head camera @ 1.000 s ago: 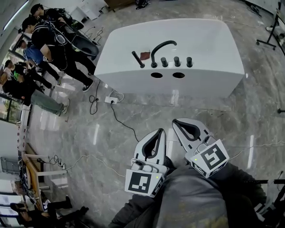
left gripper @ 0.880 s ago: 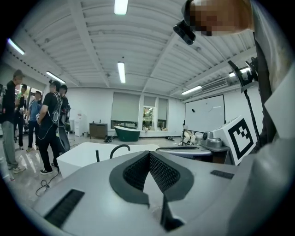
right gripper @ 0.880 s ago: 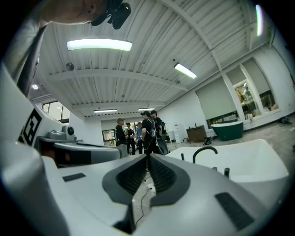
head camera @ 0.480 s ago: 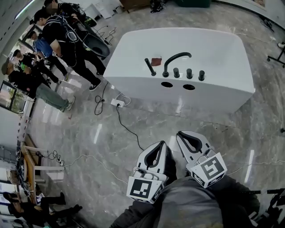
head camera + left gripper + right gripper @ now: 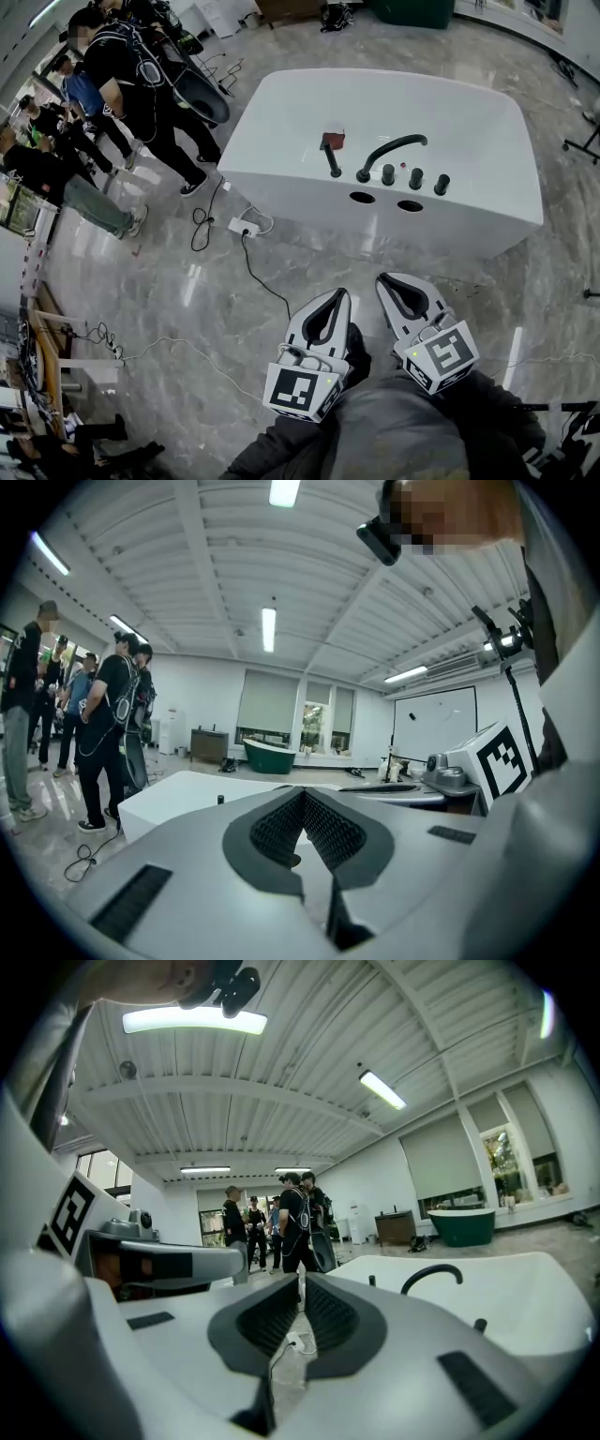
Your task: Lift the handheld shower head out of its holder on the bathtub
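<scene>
Down at the lower edge of the head view, both grippers were held side by side over the grey marble floor (image 5: 141, 281), well apart from the white bathtub (image 5: 450, 94). The left gripper (image 5: 336, 293) had its jaws pressed together with nothing between them; in the left gripper view its ribbed pads (image 5: 279, 827) met at the tips. The right gripper (image 5: 384, 278) also had its jaws together and empty, and in the right gripper view its pads (image 5: 269, 1320) were closed on each other.

The handheld shower head (image 5: 332, 163), a black rod, stood in its holder on the near rim of the bathtub, at the left end of the row of fittings. To its right rose the curved black spout (image 5: 392, 150), then three black knobs (image 5: 415, 178). A small dark red thing (image 5: 331, 140) was just behind the shower head. Several people (image 5: 122, 84) stood past the bathtub's left end, and a white power strip (image 5: 236, 226) lay on the floor near that end.
</scene>
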`<action>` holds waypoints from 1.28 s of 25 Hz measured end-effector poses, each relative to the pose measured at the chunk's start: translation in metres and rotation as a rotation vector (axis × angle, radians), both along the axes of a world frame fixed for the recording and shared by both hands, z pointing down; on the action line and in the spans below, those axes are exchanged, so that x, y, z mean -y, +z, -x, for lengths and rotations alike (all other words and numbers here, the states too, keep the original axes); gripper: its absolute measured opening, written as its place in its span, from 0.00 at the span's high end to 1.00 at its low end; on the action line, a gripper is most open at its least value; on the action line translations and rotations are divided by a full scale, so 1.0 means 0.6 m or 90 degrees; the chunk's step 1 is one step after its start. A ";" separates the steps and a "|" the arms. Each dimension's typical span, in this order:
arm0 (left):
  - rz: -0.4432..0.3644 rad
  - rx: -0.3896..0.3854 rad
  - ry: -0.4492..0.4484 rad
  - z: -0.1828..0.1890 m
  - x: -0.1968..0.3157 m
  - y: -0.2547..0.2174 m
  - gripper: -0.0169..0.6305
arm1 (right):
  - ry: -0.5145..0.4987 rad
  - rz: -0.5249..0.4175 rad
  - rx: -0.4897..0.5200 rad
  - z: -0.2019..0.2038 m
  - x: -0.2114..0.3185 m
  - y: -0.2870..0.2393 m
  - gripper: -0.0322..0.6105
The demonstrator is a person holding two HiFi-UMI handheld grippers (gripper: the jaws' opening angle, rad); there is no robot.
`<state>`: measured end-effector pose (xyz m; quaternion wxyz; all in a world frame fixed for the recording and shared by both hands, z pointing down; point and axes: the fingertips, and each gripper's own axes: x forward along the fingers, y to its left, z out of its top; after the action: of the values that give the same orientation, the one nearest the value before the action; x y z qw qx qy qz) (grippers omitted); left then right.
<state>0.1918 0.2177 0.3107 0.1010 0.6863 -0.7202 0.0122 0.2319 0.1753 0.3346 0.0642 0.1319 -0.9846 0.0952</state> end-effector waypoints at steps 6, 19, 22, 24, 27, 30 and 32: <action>-0.009 -0.009 0.004 0.094 0.018 0.006 0.97 | 0.003 -0.012 -0.015 0.094 0.021 0.004 0.94; -0.025 -0.032 -0.002 0.226 0.031 0.001 0.97 | 0.020 -0.031 -0.035 0.215 0.043 -0.010 0.94; -0.015 -0.035 -0.007 0.248 0.044 0.006 0.97 | 0.019 -0.022 -0.036 0.235 0.059 -0.004 0.94; -0.008 -0.033 -0.012 0.261 0.058 0.011 0.97 | 0.019 -0.015 -0.031 0.248 0.077 0.001 0.94; 0.001 -0.026 -0.016 0.278 0.086 0.019 0.97 | 0.022 -0.005 -0.017 0.266 0.109 0.006 0.94; 0.013 -0.028 -0.019 0.297 0.118 0.032 0.97 | 0.020 0.002 -0.018 0.284 0.141 0.017 0.94; 0.025 -0.035 -0.019 0.306 0.141 0.040 0.97 | 0.021 0.013 -0.025 0.291 0.163 0.027 0.94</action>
<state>0.0080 0.1331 0.3348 0.1341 0.6737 -0.7267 0.0059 0.0571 0.0776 0.3507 0.0833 0.1496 -0.9797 0.1039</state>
